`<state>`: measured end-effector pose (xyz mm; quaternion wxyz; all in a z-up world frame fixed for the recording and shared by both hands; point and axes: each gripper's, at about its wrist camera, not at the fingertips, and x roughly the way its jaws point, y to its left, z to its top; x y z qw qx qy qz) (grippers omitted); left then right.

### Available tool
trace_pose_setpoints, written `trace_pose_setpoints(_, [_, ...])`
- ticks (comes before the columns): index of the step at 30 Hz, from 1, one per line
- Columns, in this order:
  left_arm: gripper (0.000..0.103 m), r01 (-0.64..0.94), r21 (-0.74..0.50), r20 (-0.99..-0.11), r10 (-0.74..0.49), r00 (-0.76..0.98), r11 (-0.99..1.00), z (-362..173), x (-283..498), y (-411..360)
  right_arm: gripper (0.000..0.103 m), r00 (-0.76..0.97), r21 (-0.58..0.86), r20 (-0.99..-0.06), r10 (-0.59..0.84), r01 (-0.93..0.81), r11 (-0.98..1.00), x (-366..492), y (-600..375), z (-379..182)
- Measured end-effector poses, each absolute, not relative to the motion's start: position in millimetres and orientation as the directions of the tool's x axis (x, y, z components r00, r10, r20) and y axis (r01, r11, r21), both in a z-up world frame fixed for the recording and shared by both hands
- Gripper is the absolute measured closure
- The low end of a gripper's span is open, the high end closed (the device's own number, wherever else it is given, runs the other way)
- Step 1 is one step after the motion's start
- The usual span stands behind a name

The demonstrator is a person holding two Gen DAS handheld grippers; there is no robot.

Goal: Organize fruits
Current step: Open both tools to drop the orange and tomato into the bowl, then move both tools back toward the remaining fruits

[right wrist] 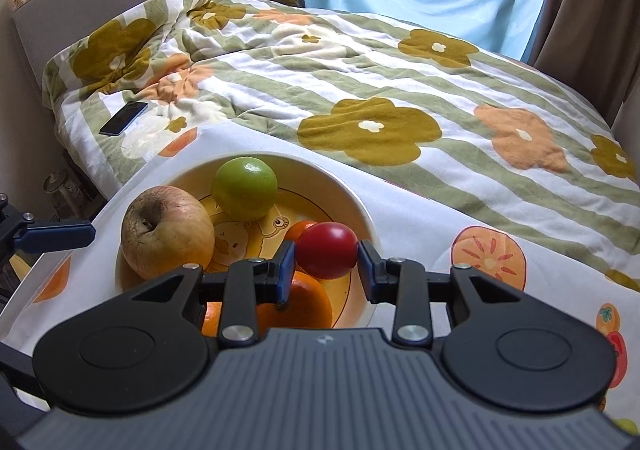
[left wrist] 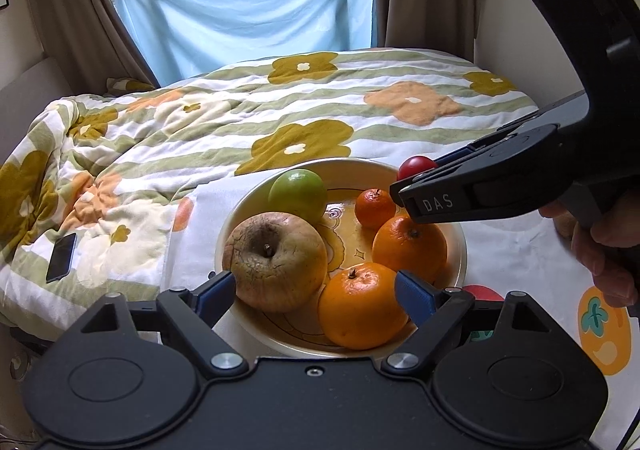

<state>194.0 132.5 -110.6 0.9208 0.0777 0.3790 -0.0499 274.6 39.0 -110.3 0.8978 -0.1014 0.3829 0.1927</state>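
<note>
A cream bowl (left wrist: 244, 206) (right wrist: 348, 190) holds a wrinkled brown apple (left wrist: 276, 260) (right wrist: 168, 236), a green fruit (left wrist: 298, 190) (right wrist: 245, 188), a small orange (left wrist: 374, 207) and two larger oranges (left wrist: 410, 246) (left wrist: 362, 306). My left gripper (left wrist: 316, 292) stands open just above the bowl's near side. One blue pad is beside the apple and the other is beside the nearest orange. My right gripper (right wrist: 326, 262) (left wrist: 404, 186) is shut on a small red fruit (right wrist: 327, 255) (left wrist: 416, 167) and holds it over the bowl's right side.
The bowl sits on a white cloth (left wrist: 520, 270) (right wrist: 420, 218) printed with fruit, at the edge of a bed with a flowered quilt (left wrist: 280, 118). A dark phone (left wrist: 61, 257) (right wrist: 124, 118) lies on the quilt to the left. A person's hand (left wrist: 608, 246) grips the right tool.
</note>
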Motion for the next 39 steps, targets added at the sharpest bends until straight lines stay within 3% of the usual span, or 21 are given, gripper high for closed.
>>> trace_pose_setpoints(7, [0.013,0.143,0.095,-0.713,-0.033,0.7,0.985,-114.6,194.8,138.7,0.053,0.631,-0.045,-0.736,0.246,-0.408,0.912,279.0,38.0,-118.8])
trace_pose_setpoints(9, [0.013,0.143,0.094,-0.715,-0.033,0.698,0.985,-115.1,195.3,139.8,0.031,0.643,-0.052,-0.727,0.241,-0.401,0.915,277.3,37.4,-118.0])
trace_pose_setpoints(12, [0.013,0.143,0.097,-0.715,-0.031,0.698,0.985,-115.2,195.0,140.8,0.011,0.664,-0.062,-0.709,0.237,-0.394,0.917,272.3,35.7,-114.1])
trace_pose_setpoints(14, [0.013,0.141,0.095,-0.718,-0.03,0.695,0.985,-115.7,195.1,141.2,0.003,0.669,-0.073,-0.708,0.226,-0.387,0.919,269.5,34.3,-112.6])
trace_pose_setpoints(30, [0.013,0.137,0.105,-0.703,-0.024,0.711,0.985,-103.6,182.9,140.9,0.0,0.679,-0.06,-0.7,0.224,-0.368,0.928,242.9,23.5,-96.0])
trace_pose_setpoints(39, [0.003,0.18,0.119,-0.683,-0.051,0.729,0.976,-88.5,169.5,131.5,0.0,0.717,-0.023,-0.671,0.19,-0.276,0.961,211.8,-2.0,-68.8])
